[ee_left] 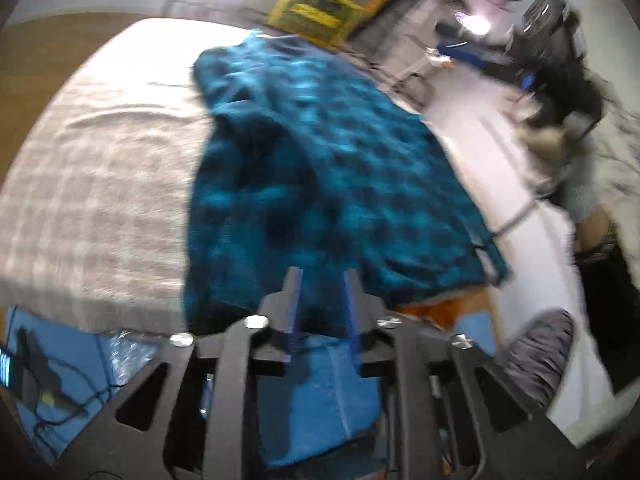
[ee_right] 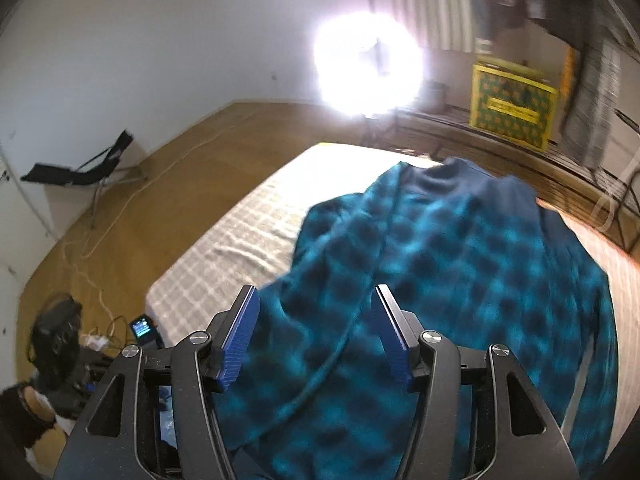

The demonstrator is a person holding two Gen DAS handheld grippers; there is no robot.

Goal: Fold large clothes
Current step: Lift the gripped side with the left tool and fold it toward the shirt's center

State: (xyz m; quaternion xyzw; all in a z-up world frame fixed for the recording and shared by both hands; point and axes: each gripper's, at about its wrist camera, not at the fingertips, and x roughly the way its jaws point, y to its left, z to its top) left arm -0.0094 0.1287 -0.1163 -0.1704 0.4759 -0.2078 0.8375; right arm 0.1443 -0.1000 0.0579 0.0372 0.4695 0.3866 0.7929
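A large teal and black checked shirt (ee_left: 320,168) lies spread on a bed with a pale checked cover (ee_left: 100,168). My left gripper (ee_left: 321,276) hovers at the shirt's near hem, its blue fingers a narrow gap apart with nothing between them. In the right wrist view the same shirt (ee_right: 460,280) covers the bed (ee_right: 248,232), one sleeve folded across it. My right gripper (ee_right: 316,304) is open above the shirt's near part, with no cloth between its blue pads.
A bright lamp (ee_right: 368,64) and a yellow crate (ee_right: 512,108) stand behind the bed. A black folding stand (ee_right: 80,168) sits on the wooden floor at left. Blue bags and cables (ee_left: 80,368) lie by the bed's near edge. A person (ee_left: 560,92) is at far right.
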